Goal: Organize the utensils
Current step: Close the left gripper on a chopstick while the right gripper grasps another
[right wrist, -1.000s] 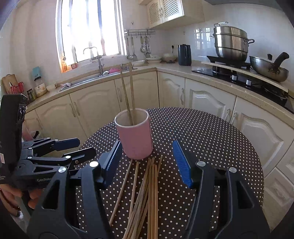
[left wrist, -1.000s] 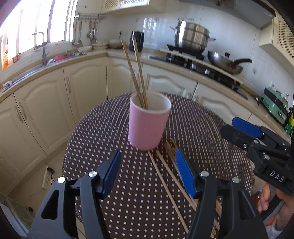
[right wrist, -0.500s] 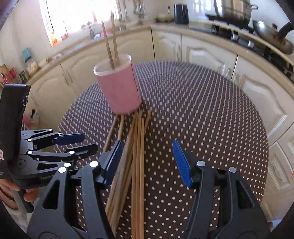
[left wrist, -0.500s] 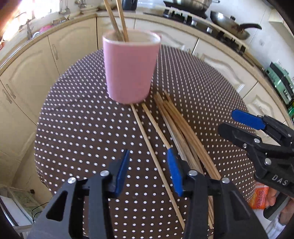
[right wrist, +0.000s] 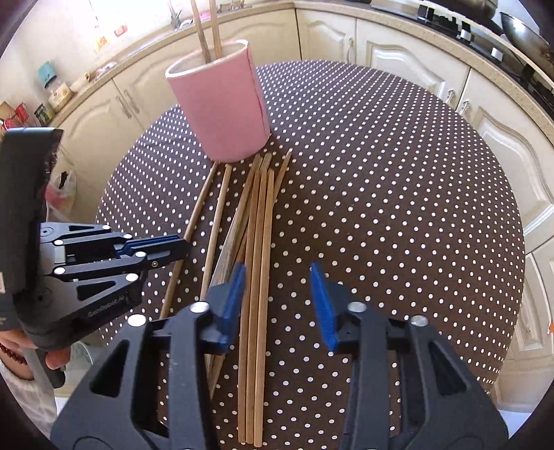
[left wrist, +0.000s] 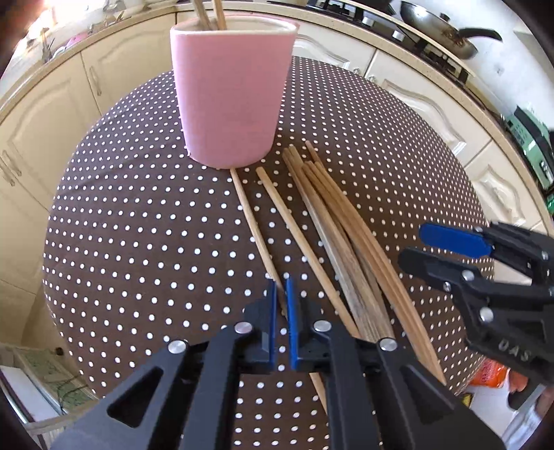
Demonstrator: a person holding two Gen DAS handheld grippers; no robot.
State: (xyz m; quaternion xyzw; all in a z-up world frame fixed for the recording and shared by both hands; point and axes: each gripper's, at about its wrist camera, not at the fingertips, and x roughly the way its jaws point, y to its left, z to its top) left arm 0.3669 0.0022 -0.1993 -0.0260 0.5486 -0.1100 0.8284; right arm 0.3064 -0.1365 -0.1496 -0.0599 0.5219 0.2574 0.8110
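Observation:
A pink cup (left wrist: 235, 97) (right wrist: 225, 107) stands on the dotted brown table (left wrist: 138, 225) (right wrist: 398, 207) with two chopsticks (left wrist: 207, 14) (right wrist: 207, 31) upright in it. Several loose chopsticks (left wrist: 339, 225) (right wrist: 256, 225) lie in front of it. My left gripper (left wrist: 280, 301) (right wrist: 180, 245) points steeply down and is shut on the leftmost single chopstick (left wrist: 252, 225) (right wrist: 197, 214), low over the cloth. My right gripper (right wrist: 277, 294) (left wrist: 412, 244) straddles the right side of the pile. Its jaws are closing with a few sticks between them, and the right pad is still apart from them.
Cream cabinets and a counter curve around behind the round table. A wok (left wrist: 446, 34) sits on the stove at the back right. The table's edge falls away close behind both grippers, with an orange bag (left wrist: 488, 375) on the floor below.
Both grippers have dropped toward the table and tilted down. The left jaws went from wide apart to shut on the single chopstick. The right jaws narrowed around the pile.

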